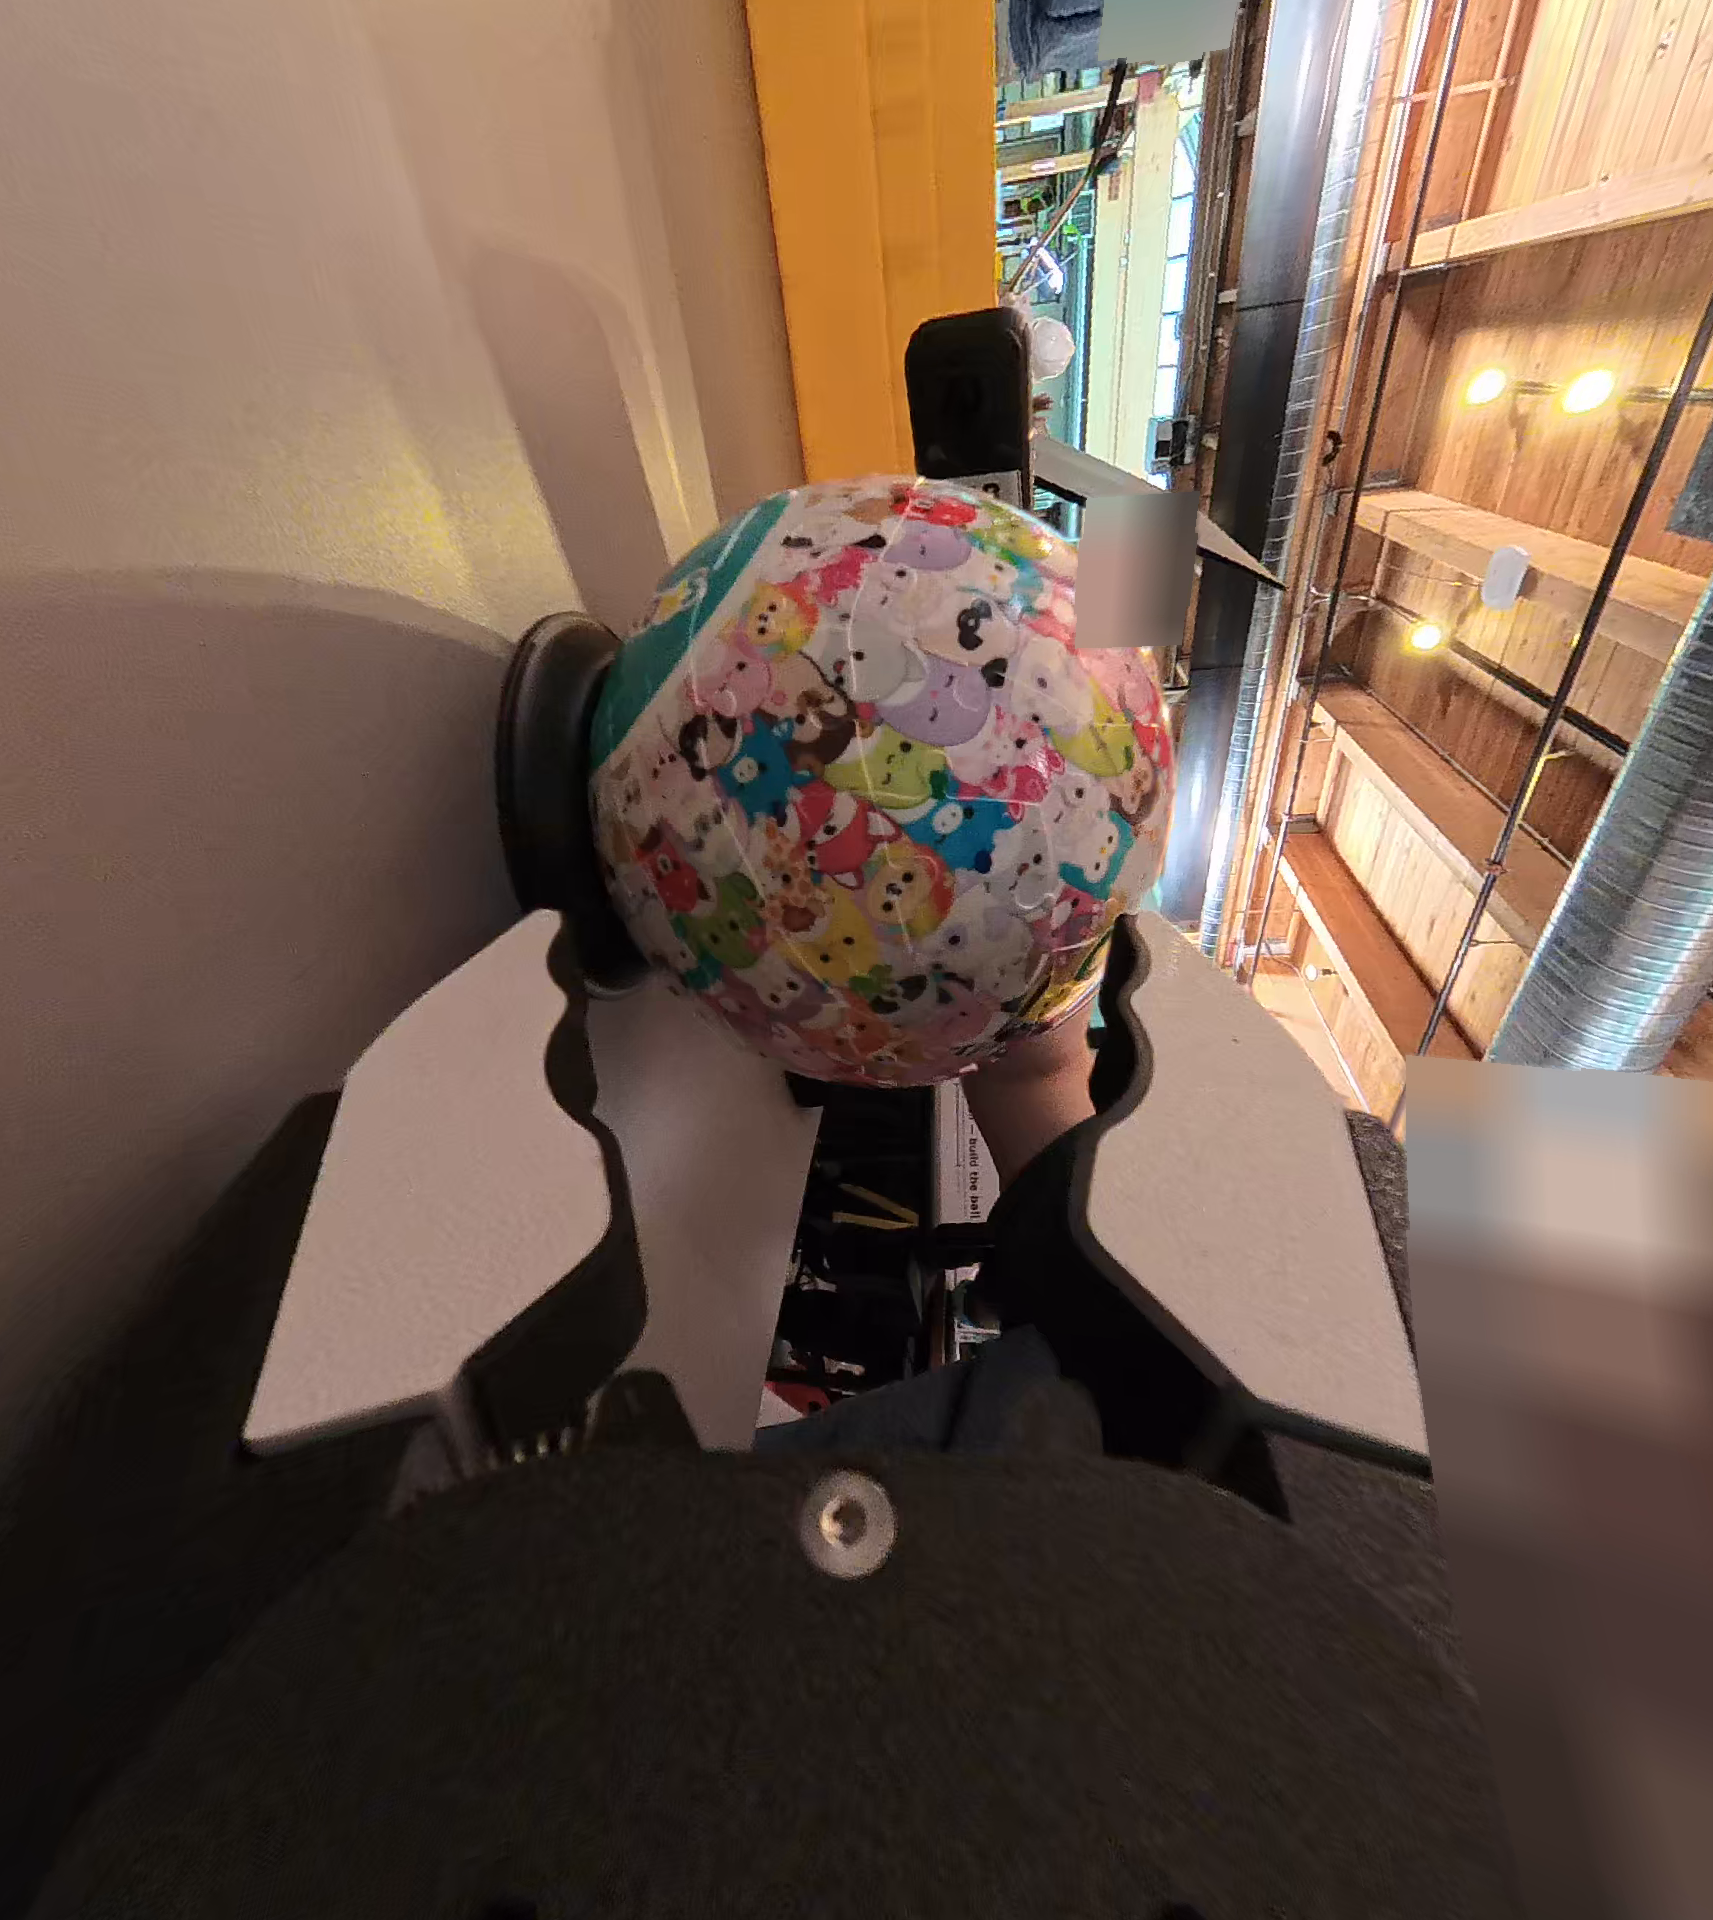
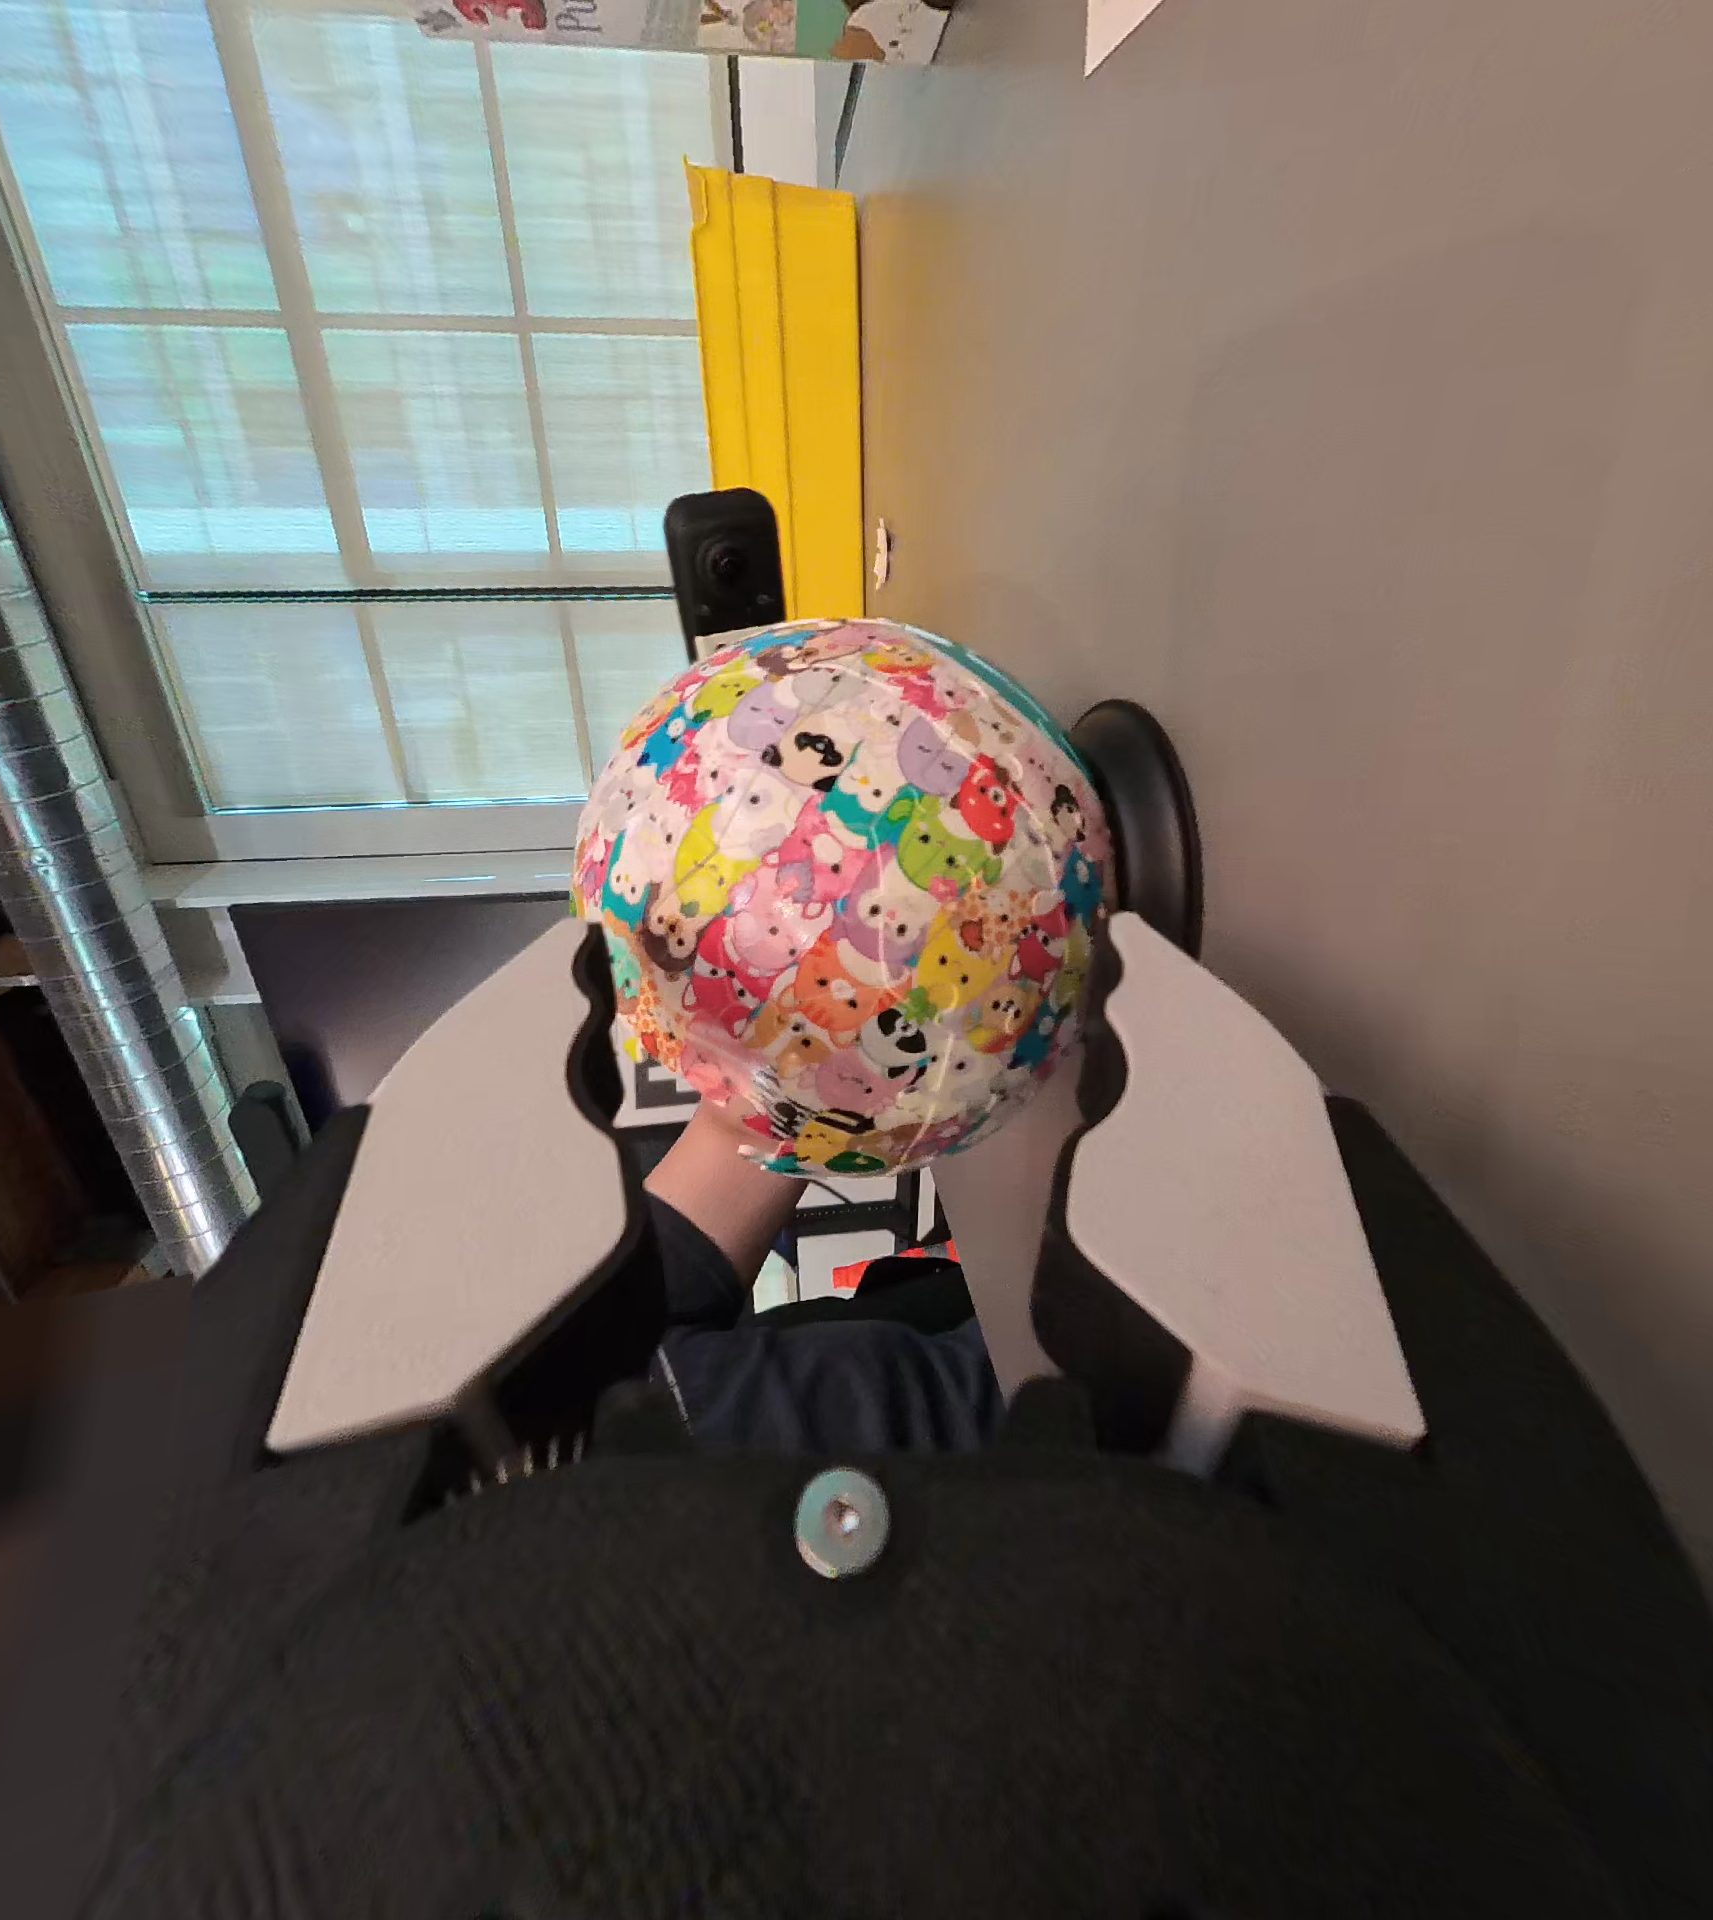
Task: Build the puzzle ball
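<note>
The puzzle ball (image 1: pixel 883 748), covered in colourful cartoon animals with a teal band, rests on a round black stand (image 1: pixel 545 769) on the grey table (image 1: pixel 208 727). Both views are turned sideways. My left gripper (image 1: pixel 847 935) has its fingers spread wide, with the tips against the ball's two sides. In the right wrist view the ball (image 2: pixel 831 883) sits on the stand (image 2: pixel 1153 821), and my right gripper (image 2: pixel 847 945) clasps it the same way from the opposite side. Each view shows the other gripper's black camera beyond the ball (image 1: pixel 966 395) (image 2: pixel 727 566).
A yellow panel (image 2: pixel 779 395) stands at the table's far edge. A small white piece (image 2: pixel 883 540) lies on the table (image 2: pixel 1454 623) near it. A printed box (image 2: pixel 686 21) is at the top. A person's hand (image 2: pixel 717 1174) shows under the ball. A window and metal ducts lie behind. About 11 cm separates my left fingertips from my right.
</note>
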Demonstrator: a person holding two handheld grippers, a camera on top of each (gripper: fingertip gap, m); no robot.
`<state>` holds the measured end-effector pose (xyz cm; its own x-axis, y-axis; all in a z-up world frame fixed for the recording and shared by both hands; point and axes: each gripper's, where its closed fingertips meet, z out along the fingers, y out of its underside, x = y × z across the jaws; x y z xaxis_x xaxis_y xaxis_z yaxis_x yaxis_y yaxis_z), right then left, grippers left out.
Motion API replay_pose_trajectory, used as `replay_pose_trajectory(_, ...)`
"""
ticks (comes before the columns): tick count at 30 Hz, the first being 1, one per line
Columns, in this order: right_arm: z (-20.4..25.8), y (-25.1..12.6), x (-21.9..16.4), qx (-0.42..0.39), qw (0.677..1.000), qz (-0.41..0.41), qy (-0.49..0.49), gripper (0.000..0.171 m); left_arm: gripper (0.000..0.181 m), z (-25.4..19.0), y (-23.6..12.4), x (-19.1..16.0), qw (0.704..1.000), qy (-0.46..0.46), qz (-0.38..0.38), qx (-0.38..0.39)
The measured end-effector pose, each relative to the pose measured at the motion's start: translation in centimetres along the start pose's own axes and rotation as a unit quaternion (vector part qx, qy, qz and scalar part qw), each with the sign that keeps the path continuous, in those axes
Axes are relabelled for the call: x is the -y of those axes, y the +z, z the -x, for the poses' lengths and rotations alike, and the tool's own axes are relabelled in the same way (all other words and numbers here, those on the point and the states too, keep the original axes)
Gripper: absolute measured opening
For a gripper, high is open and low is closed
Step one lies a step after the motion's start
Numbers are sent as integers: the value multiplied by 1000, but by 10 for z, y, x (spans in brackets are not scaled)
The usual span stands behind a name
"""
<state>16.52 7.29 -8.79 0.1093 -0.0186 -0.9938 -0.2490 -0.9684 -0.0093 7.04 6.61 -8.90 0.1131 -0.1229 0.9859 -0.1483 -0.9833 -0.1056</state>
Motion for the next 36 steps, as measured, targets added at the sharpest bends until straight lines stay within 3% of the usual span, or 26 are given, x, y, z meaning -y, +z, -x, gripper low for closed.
replay_pose_trajectory(12,5,5,-7,-17,999,22,-37,88,90,-7,10,-4,1000,28,13,3)
replay_pose_trajectory(27,8,-1,-7,17,992,-24,-122,90,93,-14,16,-8,988,153,6,23)
replay_pose_trajectory(36,6,0,-16,16,986,-12,-168,89,92,-8,16,-11,982,182,10,38)
